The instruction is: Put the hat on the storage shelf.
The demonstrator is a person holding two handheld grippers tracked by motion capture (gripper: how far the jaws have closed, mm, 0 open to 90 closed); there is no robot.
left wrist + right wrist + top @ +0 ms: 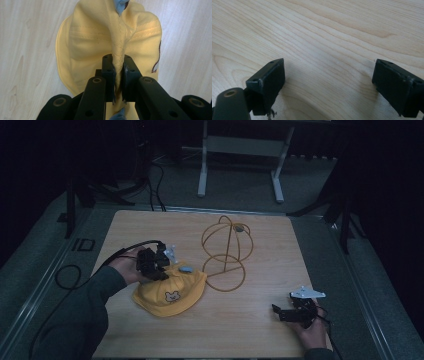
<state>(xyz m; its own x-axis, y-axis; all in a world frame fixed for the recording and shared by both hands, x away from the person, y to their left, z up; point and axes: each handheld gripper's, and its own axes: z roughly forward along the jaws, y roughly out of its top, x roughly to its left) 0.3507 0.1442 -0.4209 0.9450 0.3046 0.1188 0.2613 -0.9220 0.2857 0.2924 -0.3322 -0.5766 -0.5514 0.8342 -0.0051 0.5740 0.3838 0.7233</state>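
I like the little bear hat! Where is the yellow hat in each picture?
High view: the yellow hat lies left of the middle, beside the wire stand, with the left gripper on its top edge.
Left gripper view: it fills the middle, a fold of it pinched between the black jaws.
Right gripper view: not in it.
Shared landmark: the pale wooden table.

**Left gripper clamped, right gripper spread wide**

The left forearm, in a dark sleeve, reaches in from the lower left, and the left hand (pixel 129 268) holds the left gripper (pixel 118 75) with its jaws pressed close together on a pinched fold of yellow cloth (pixel 117 47). The right hand (pixel 312 330) sits at the near right edge, holding the right gripper (pixel 329 82) low over the table (pixel 324 30) with its jaws wide apart, nothing between them.
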